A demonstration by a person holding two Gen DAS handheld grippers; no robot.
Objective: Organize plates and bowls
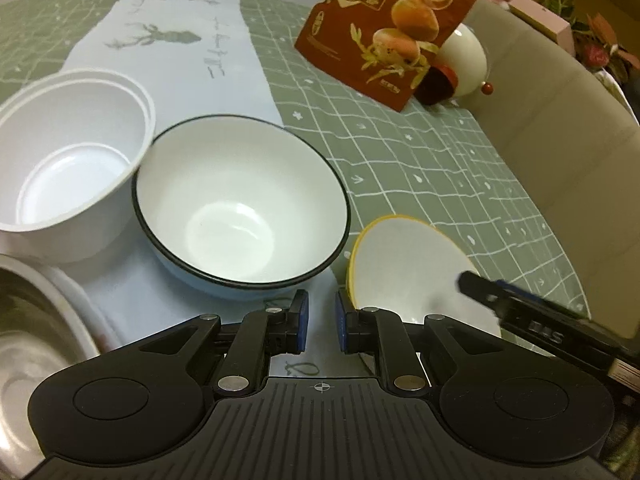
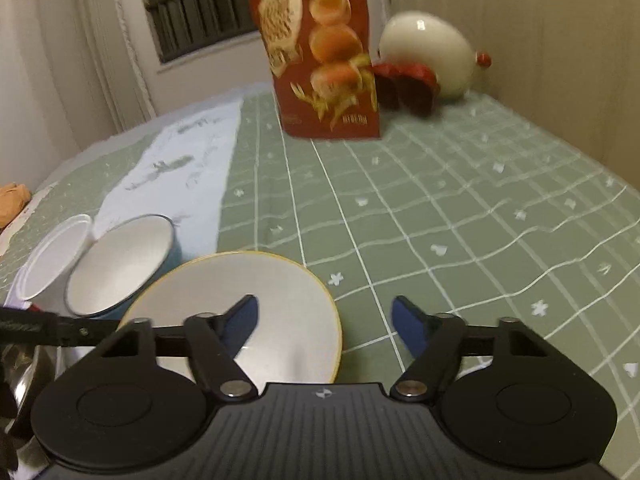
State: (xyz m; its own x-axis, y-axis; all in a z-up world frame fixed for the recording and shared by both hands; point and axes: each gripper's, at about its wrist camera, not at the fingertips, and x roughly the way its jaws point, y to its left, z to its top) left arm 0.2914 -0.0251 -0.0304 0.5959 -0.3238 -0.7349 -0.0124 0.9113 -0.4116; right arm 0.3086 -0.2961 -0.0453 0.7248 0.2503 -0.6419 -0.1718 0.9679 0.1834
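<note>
Nearest my left camera, the left gripper sits with its blue pads drawn almost together and nothing between them, low over the pale runner. From there I go by size. Under everything I see the green checked tablecloth. On the far side a red snack bag stands upright, a white egg-shaped ornament just behind it. Down my left edge a steel pot shows partly. Beyond it a white plastic tub touches the black-rimmed bowl, blue outside, which sits directly ahead of the left pads. Right of that bowl, apart from it, lies the yellow-rimmed plate. My right gripper hangs over that plate's right side, jaws partly apart and empty, its left finger above the plate, its right finger beyond the rim.
</note>
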